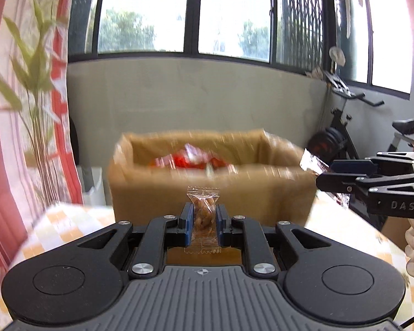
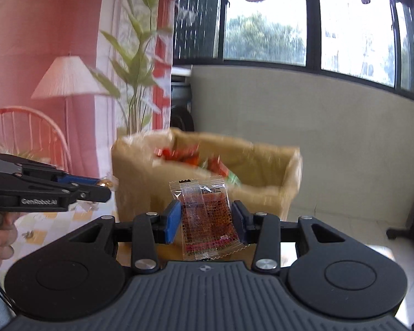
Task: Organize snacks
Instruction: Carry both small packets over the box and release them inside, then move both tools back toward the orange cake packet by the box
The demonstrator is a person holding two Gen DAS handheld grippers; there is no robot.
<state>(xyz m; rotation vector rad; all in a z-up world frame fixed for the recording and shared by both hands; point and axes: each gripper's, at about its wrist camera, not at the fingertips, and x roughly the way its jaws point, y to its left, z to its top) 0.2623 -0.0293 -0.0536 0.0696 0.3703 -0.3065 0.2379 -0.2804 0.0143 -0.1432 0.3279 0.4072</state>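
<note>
My left gripper [image 1: 204,215] is shut on a small clear packet of brown snack [image 1: 203,207], held upright in front of a tan cardboard box [image 1: 207,190]. The box holds several red and orange snack packets [image 1: 190,160]. My right gripper [image 2: 207,215] is shut on a clear packet of reddish snack [image 2: 207,218], also in front of the box [image 2: 262,193]. The right gripper shows at the right of the left wrist view [image 1: 325,173]. The left gripper shows at the left of the right wrist view [image 2: 105,187].
The box stands on a table with an orange-and-white checked cloth [image 1: 66,220]. A green plant [image 2: 135,63] and red-striped curtain [image 1: 60,110] are to the left. An exercise bike [image 1: 353,127] stands at the right by the grey wall.
</note>
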